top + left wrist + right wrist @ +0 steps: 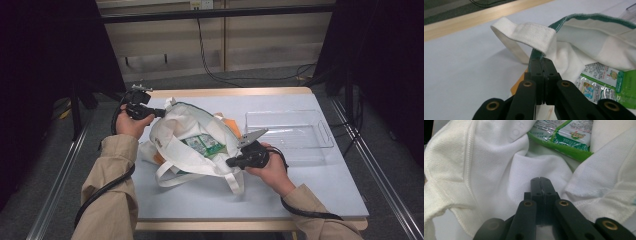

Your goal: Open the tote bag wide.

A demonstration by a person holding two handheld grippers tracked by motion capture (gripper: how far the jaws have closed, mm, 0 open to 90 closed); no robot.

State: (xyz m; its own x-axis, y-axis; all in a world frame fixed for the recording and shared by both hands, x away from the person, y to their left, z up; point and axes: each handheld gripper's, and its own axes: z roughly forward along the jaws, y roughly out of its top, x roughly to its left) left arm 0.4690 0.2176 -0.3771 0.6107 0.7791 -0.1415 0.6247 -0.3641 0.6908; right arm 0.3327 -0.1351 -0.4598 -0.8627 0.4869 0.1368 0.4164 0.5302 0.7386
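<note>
- White cloth bag (192, 145) lying open at the middle of the table (300, 185), green packets (204, 144) inside, clear tray (290, 130) just beside.
- Left tongs (543, 60) closed on the green-trimmed rim by a handle (524, 32).
- Right tongs (541, 180) closed (probably pinching the near rim, not certain).
- Best done by pulling both rims apart evenly, keeping the mouth wide.
- Print on packets too small to read.
</note>
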